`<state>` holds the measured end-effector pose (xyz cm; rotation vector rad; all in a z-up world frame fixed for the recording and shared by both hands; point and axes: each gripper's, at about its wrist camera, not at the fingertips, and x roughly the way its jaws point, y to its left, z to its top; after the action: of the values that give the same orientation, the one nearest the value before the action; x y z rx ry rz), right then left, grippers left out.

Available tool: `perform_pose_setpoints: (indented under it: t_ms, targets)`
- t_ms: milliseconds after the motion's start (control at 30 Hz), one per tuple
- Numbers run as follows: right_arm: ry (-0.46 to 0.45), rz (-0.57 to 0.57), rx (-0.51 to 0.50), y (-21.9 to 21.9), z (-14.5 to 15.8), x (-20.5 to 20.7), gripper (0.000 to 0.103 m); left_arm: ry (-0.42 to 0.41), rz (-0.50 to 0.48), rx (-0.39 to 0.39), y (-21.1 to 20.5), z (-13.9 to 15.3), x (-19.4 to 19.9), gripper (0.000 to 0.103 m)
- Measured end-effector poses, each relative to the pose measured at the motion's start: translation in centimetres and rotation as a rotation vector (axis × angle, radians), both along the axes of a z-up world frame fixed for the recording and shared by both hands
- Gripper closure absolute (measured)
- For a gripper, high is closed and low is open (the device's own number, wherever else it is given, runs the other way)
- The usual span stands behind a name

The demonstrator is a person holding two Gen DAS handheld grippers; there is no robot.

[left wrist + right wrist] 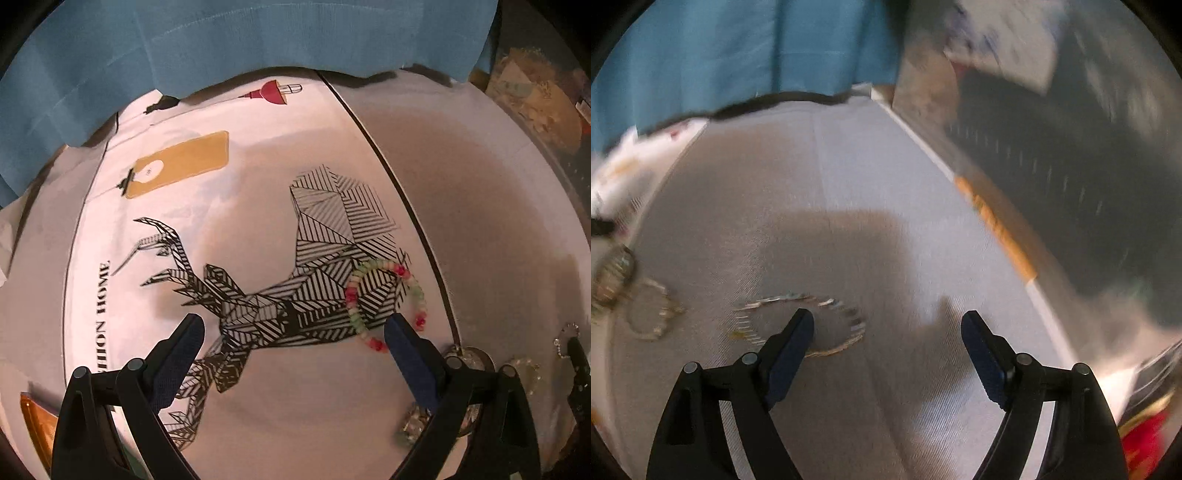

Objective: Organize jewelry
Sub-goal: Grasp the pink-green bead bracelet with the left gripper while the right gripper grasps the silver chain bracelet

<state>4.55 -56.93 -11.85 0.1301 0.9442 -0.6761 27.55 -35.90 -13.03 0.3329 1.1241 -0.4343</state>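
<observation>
A red, green and white beaded bracelet [384, 299] lies on the deer-print cloth [258, 295], just beyond my left gripper's right fingertip. My left gripper [293, 325] is open and empty above the cloth. A silvery bracelet [801, 321] lies on the grey cloth [849, 221], with my right gripper's left fingertip over it. My right gripper [888, 321] is open and empty. The right wrist view is blurred. A clear-bead bracelet [650, 314] and a sparkly ring-shaped piece [613, 277] lie at the left. Sparkly pieces [469, 358] also show low right in the left wrist view.
A blue curtain [221, 44] hangs behind the table. A black line [399, 192] divides the printed cloth from the grey part. The table's right edge [997, 221] runs diagonally, with dark clutter beyond it. An orange item [35, 417] lies at the lower left.
</observation>
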Motion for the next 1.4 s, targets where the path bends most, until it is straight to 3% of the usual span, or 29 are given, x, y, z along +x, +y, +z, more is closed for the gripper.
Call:
perform_pose_setpoints:
  t_ms: [233, 333, 400, 433, 467, 500, 533, 567, 633, 667, 867, 1133, 1400]
  targets:
    - [-0.021, 0.006, -0.012, 0.3, -0.1, -1.1, 0.022, -0.014, 0.003, 0.014, -0.3, 0.1, 0.6, 0.006]
    - [-0.023, 0.010, -0.005, -0.1, -0.2, -0.5, 0.022, 0.017, 0.012, 0.011, -0.4, -0.6, 1.4, 0.004]
    - [-0.032, 0.024, 0.009, -0.1, -0.3, -0.2, 0.031, 0.036, 0.028, -0.035, -0.1, -0.8, 1.9, 0.008]
    - [-0.051, 0.045, 0.042, -0.1, -0.3, -0.1, 0.054, 0.020, 0.030, -0.040, -0.1, -0.5, 1.9, 0.026]
    - [-0.074, 0.079, 0.088, 0.1, -0.2, 0.0, 0.076, -0.005, 0.002, -0.058, -0.2, 0.1, 1.6, 0.076]
    - [-0.079, 0.112, 0.102, 0.5, -0.2, 0.2, 0.082, -0.002, -0.041, -0.067, -0.6, 0.3, 1.4, 0.098]
    - [-0.071, 0.133, 0.087, 0.9, -0.3, 0.5, 0.096, 0.017, -0.081, -0.055, -1.1, 0.4, 1.2, 0.098]
    - [-0.064, 0.164, 0.072, 1.7, -0.3, 0.8, 0.100, 0.031, -0.105, -0.067, -1.2, 0.5, 0.9, 0.099]
    - [-0.055, 0.170, 0.052, 2.4, -0.4, 1.1, 0.100, 0.008, -0.148, -0.083, -1.2, 1.1, 0.0, 0.099]
    - [-0.071, 0.175, 0.090, 2.4, -0.3, 1.1, 0.100, -0.015, -0.157, -0.086, -1.0, 1.7, -0.6, 0.099]
    - [-0.137, 0.194, 0.101, 4.2, 2.9, -0.5, 0.100, -0.076, -0.142, -0.168, 1.7, 5.9, -4.2, 0.099]
    - [-0.187, 0.240, 0.071, 9.8, 8.6, -3.2, 0.100, -0.251, -0.127, -0.136, 7.8, 11.8, -12.7, 0.099]
    - [-0.211, 0.336, 0.104, 18.0, 12.0, -6.7, 0.100, -0.297, -0.085, -0.151, 15.4, 14.8, -20.0, 0.099]
